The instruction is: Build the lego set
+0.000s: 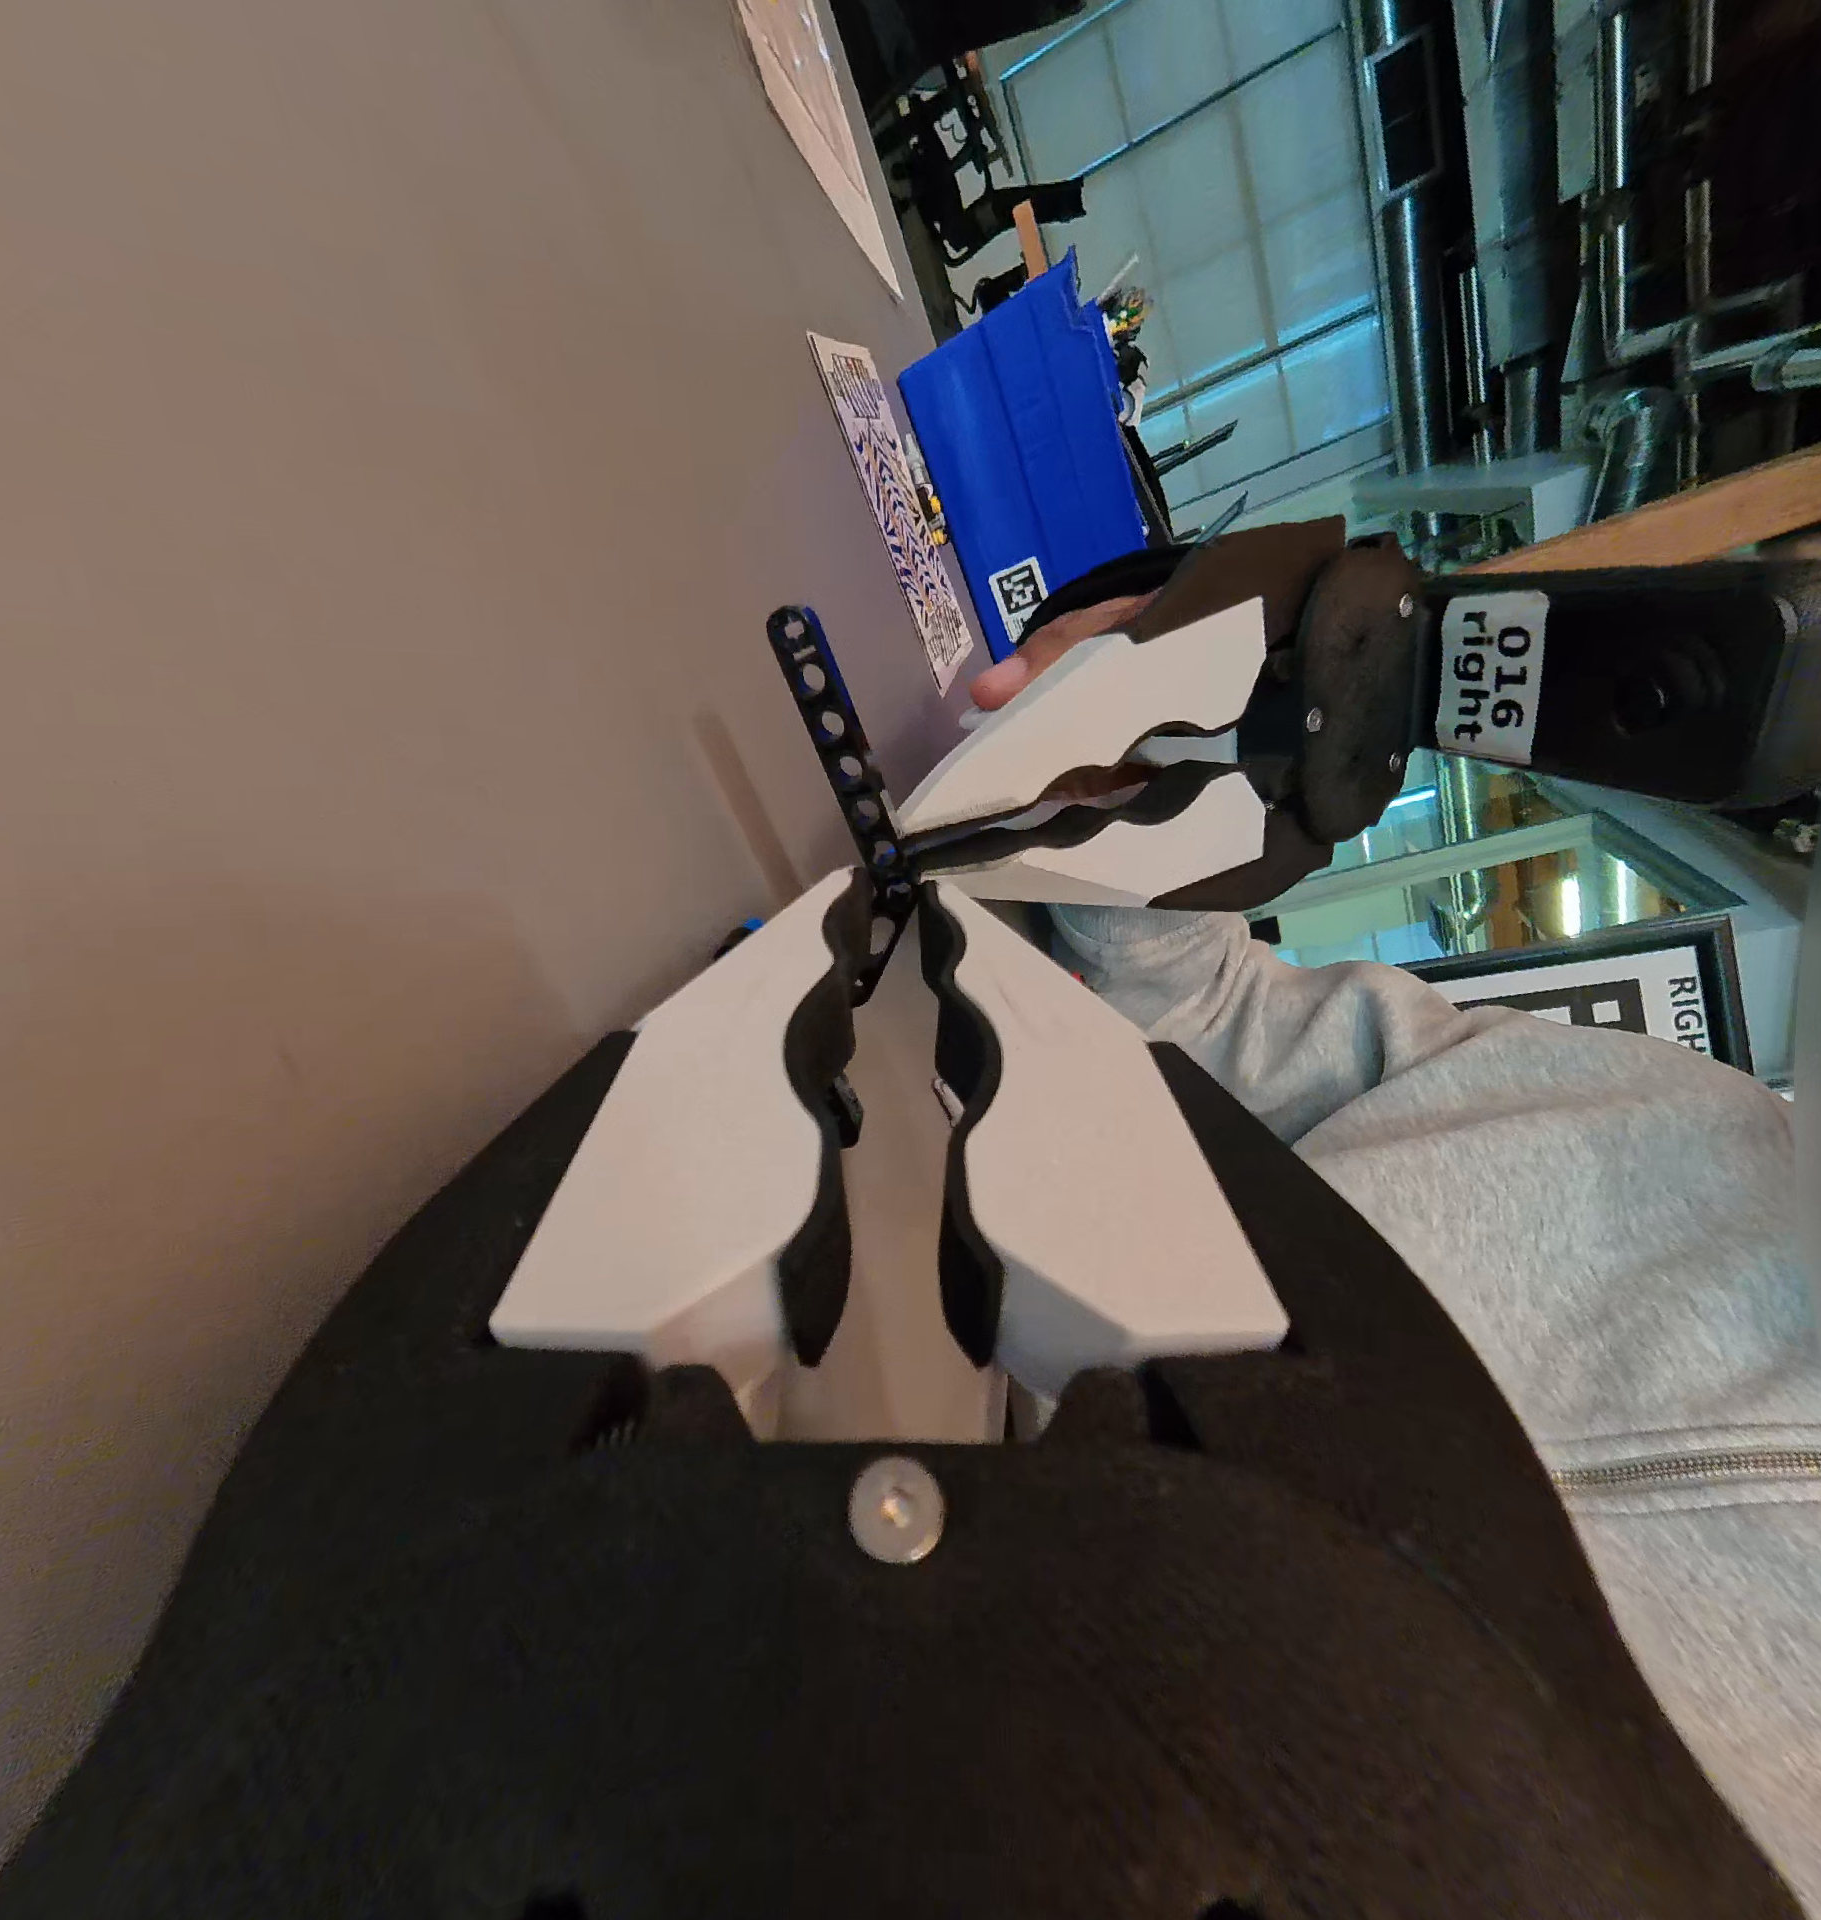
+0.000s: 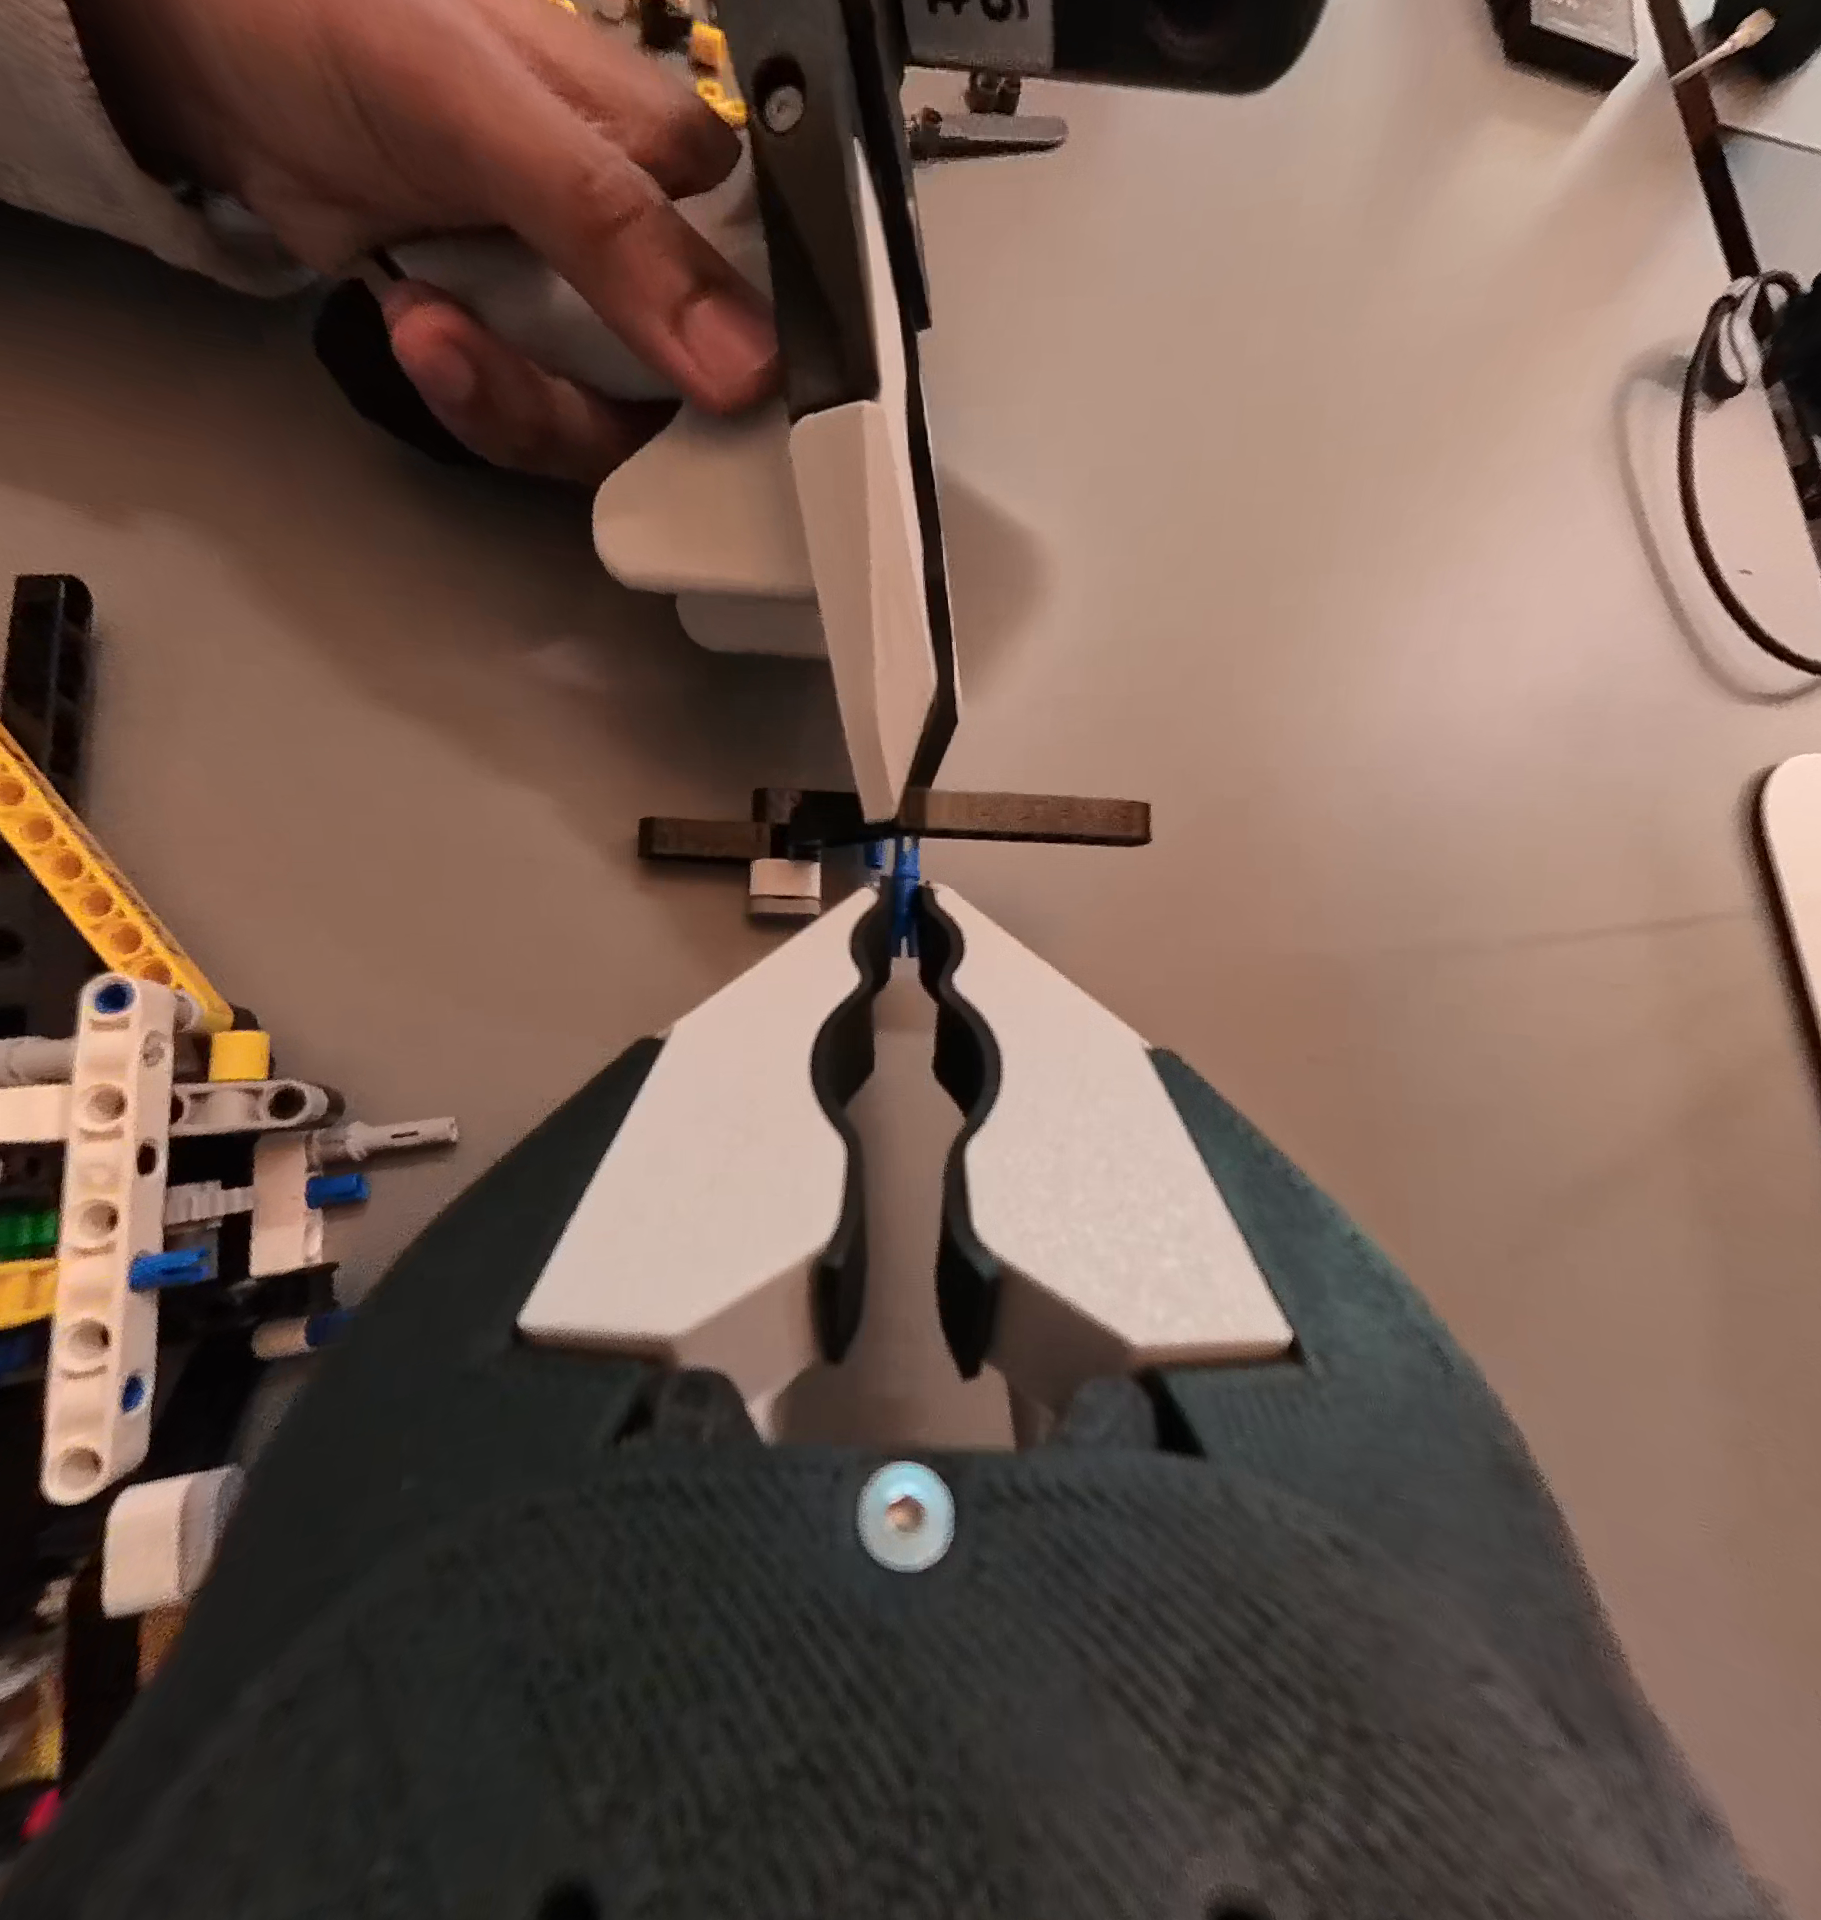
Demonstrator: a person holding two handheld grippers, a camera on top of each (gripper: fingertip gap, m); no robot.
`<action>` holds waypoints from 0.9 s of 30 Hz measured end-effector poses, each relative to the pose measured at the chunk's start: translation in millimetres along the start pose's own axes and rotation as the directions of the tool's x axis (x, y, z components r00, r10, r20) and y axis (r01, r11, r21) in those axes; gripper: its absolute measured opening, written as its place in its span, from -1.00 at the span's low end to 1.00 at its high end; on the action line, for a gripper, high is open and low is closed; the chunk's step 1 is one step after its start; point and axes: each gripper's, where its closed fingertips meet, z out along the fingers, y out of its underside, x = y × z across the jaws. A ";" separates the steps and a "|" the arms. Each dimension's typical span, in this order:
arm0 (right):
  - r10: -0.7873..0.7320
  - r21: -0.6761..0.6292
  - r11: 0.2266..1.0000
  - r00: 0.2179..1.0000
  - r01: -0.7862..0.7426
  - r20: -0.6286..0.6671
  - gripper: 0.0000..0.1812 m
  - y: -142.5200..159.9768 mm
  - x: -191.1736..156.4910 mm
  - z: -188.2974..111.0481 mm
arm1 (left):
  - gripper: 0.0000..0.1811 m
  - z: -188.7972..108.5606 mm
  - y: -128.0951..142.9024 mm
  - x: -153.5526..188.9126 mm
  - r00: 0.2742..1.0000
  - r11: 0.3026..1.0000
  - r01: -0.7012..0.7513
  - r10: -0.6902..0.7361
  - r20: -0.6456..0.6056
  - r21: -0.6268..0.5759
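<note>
The lower end of the black holed beam [image 1: 846,764] is disappearing between the left tongs [image 1: 890,894], so its full length cannot be told; the blue pin [image 2: 901,914] pinched in the right tongs [image 2: 898,906] is showing only a sliver, its far end lying behind the beam; the partly built model [image 2: 116,1195] is being cut off by the left edge; the blue bin [image 1: 1020,457] on the counter [image 1: 366,623] is hiding its contents, too small to tell.
</note>
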 end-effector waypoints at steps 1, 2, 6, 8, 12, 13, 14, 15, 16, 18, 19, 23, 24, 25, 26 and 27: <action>-0.009 -0.002 1.000 1.000 0.009 -0.004 -0.97 0.0 -0.1 0.1 | -0.93 -0.1 0.3 0.0 1.000 1.000 0.005 -0.005 -0.003 -0.003; -0.012 -0.005 1.000 1.000 0.012 -0.007 -0.97 0.0 -0.1 0.3 | -0.93 -0.2 0.2 -0.1 1.000 1.000 0.006 -0.006 -0.002 -0.002; -0.035 -0.007 0.999 0.999 0.035 -0.008 -0.98 -0.9 -1.6 -0.3 | -0.93 0.0 0.0 -0.8 1.000 1.000 0.003 -0.003 0.006 0.000; -0.039 -0.008 0.999 0.999 0.039 -0.012 -0.98 -1.0 -1.3 -0.2 | -0.93 0.0 0.3 -0.6 1.000 1.000 0.005 -0.005 0.003 -0.002; -0.050 -0.003 0.999 0.998 0.050 -0.022 -0.98 -1.4 -0.9 0.8 | -0.93 -0.7 0.2 -1.0 1.000 1.000 0.018 -0.018 -0.003 -0.003; -0.057 0.002 0.998 0.998 0.057 -0.023 -0.98 -1.6 -1.2 0.8 | -0.93 -0.8 0.4 -0.8 1.000 1.000 0.020 -0.020 -0.005 -0.004; -0.069 0.008 0.998 0.997 0.069 -0.022 -0.98 -1.8 -1.9 0.5 | -0.93 -0.8 0.9 -0.5 1.000 1.000 0.023 -0.023 -0.008 -0.009; -0.080 0.015 0.997 0.997 0.080 -0.020 -0.98 -2.1 -2.6 0.3 | -0.93 -0.8 1.5 -0.1 1.000 1.000 0.026 -0.026 -0.013 -0.014; -0.085 0.021 0.996 0.996 0.086 -0.021 -0.98 -2.3 -2.8 0.2 | -0.93 -0.8 1.7 0.0 1.000 1.000 0.026 -0.026 -0.014 -0.016; -0.081 0.029 0.996 0.996 0.082 -0.023 -0.98 -1.8 -2.0 0.7 | -0.93 -0.6 1.5 -0.7 1.000 1.000 0.012 -0.012 0.000 -0.011; -0.073 0.032 0.997 0.997 0.074 -0.020 -0.98 -1.8 -1.7 0.9 | -0.93 -0.7 1.3 -1.0 1.000 1.000 0.009 -0.009 0.004 -0.008; -0.028 0.043 0.999 1.000 0.028 -0.001 -0.98 -1.4 -1.9 1.7 | -0.93 -0.9 1.3 -1.8 1.000 1.000 0.001 -0.001 0.015 -0.004; -0.021 0.046 0.999 1.000 0.021 0.002 -0.98 -1.6 -2.0 1.6 | -0.93 -0.8 1.3 -1.8 1.000 1.000 -0.005 0.005 0.018 -0.003; -0.018 0.051 0.999 1.000 0.017 0.006 -0.98 -1.8 -2.3 1.4 | -0.93 -0.9 1.6 -1.6 1.000 1.000 -0.007 0.007 0.018 -0.004; -0.015 0.055 0.998 1.000 0.015 0.009 -0.98 -2.1 -2.5 1.2 | -0.93 -1.0 1.9 -1.3 1.000 1.000 -0.006 0.006 0.015 -0.006; -0.008 0.056 0.998 1.000 0.008 0.013 -0.98 -2.2 -2.6 1.3 | -0.93 -1.1 2.1 -1.3 1.000 1.000 -0.005 0.006 0.015 -0.008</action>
